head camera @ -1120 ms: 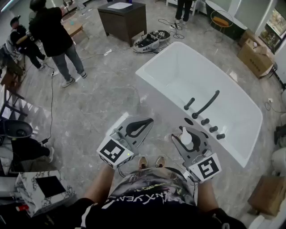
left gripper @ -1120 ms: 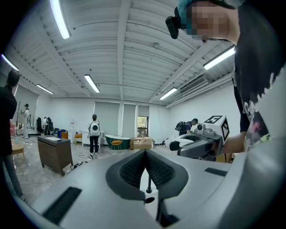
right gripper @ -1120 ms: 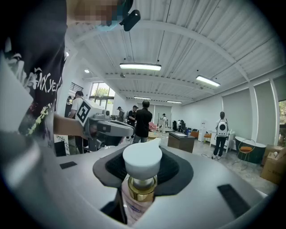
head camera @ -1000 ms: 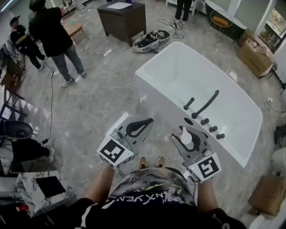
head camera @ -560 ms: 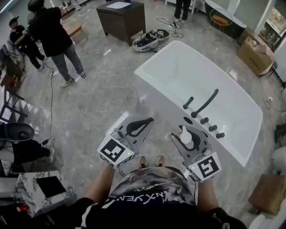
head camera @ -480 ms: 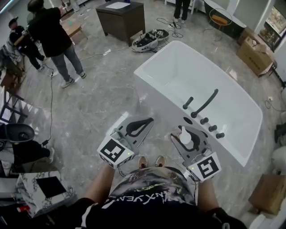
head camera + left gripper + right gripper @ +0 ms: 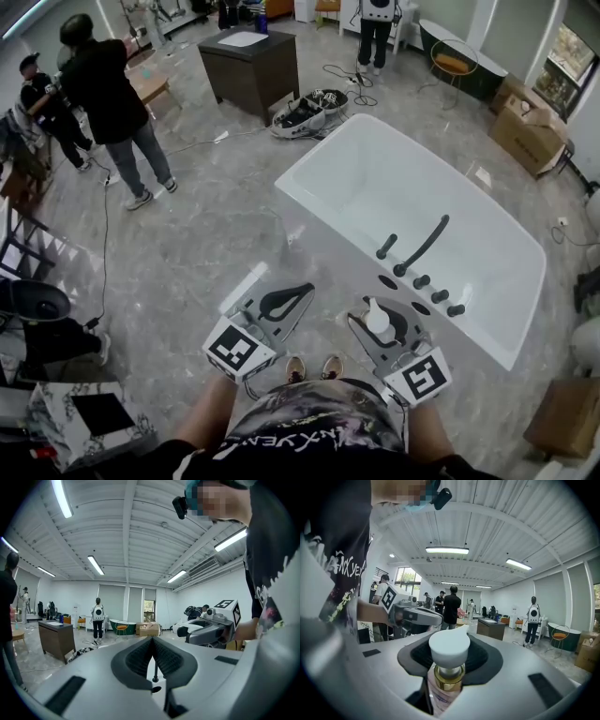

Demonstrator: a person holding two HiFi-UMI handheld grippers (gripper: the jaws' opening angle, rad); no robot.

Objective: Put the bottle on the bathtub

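Note:
A white bathtub [image 7: 323,246] stands ahead and to my right, with a black faucet [image 7: 422,246] and black knobs [image 7: 433,295] on its near rim. My right gripper [image 7: 375,323] is shut on a pump bottle [image 7: 377,319] with a white pump head. It is held over the floor, just short of the tub's near wall. In the right gripper view the bottle [image 7: 448,667] stands upright between the jaws of the right gripper [image 7: 450,660], showing a gold collar and clear body. My left gripper [image 7: 298,295] hangs beside it, shut and empty. The left gripper [image 7: 152,641] shows its dark pads meeting.
Two people [image 7: 108,103] stand at the far left, and another stands at the far end of the room. A dark wooden desk [image 7: 248,66] and a pile of gear with cables [image 7: 305,111] lie beyond the tub. Cardboard boxes [image 7: 525,136] sit at the right, and a marble-topped stand [image 7: 94,417] is at the lower left.
The head view has tilted, so more of the room's far end shows and both grippers sit lower in the frame. The bottle stays held in the right gripper.

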